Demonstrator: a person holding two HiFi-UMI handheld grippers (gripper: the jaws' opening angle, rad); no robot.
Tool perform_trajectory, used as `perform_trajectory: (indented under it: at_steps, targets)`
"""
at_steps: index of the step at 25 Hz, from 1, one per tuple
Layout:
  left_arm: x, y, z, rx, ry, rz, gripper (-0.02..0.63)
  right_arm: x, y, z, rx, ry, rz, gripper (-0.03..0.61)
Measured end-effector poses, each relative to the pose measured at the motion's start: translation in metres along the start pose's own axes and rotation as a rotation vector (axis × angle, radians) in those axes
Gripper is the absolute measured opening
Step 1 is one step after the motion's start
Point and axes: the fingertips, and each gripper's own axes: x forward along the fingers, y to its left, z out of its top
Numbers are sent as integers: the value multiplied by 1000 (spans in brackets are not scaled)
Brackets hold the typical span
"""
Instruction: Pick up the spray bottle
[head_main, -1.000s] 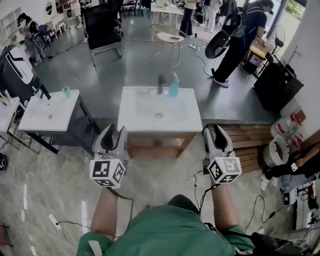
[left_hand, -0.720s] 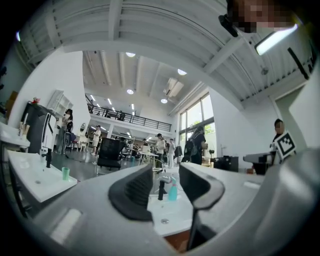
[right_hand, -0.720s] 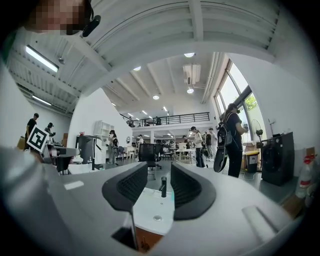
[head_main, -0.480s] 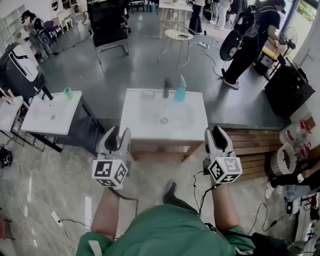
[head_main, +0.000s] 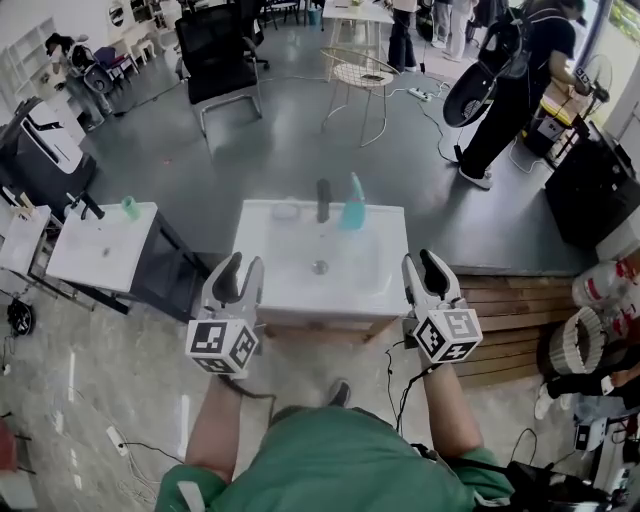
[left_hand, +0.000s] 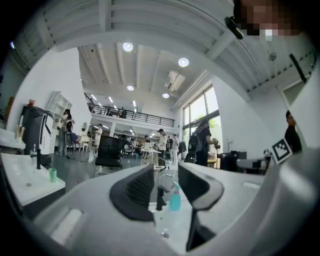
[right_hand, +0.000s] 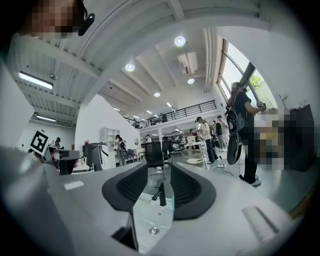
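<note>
A teal spray bottle (head_main: 352, 203) stands upright at the far edge of a white sink unit (head_main: 270, 285), just right of a black tap (head_main: 323, 199). My left gripper (head_main: 239, 275) hangs at the sink's near left corner, open, nothing between its fingers. My right gripper (head_main: 425, 273) is at the near right corner, also open and empty. In the left gripper view the bottle (left_hand: 175, 196) and the tap (left_hand: 160, 197) show between the jaws, well ahead. In the right gripper view only the tap (right_hand: 162, 193) shows in the gap; the bottle is hidden behind the right jaw.
A second white sink unit (head_main: 100, 245) with a small green cup (head_main: 130, 207) stands to the left. A wooden pallet (head_main: 520, 315) lies to the right. Beyond are a black chair (head_main: 215, 50), a wire stool (head_main: 358, 75) and people (head_main: 510, 80) standing. A drain (head_main: 319, 267) sits in the basin.
Both grippers have advanced toward the sink unit; they now reach its near corners, where before they hung short of its front edge. Their jaws stay as they were.
</note>
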Motion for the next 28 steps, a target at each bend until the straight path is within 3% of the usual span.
perform_trajectory:
  at_steps: [8, 16, 28]
  targets:
    - [48, -12, -6, 15, 22, 24, 146, 38, -47, -7, 41, 13, 36, 127]
    - [92, 21, -19, 13, 50, 41, 146, 91, -59, -23, 38, 53, 36, 127]
    - [192, 99, -37, -18, 81, -74, 144, 200, -70, -34, 35, 81, -67, 127]
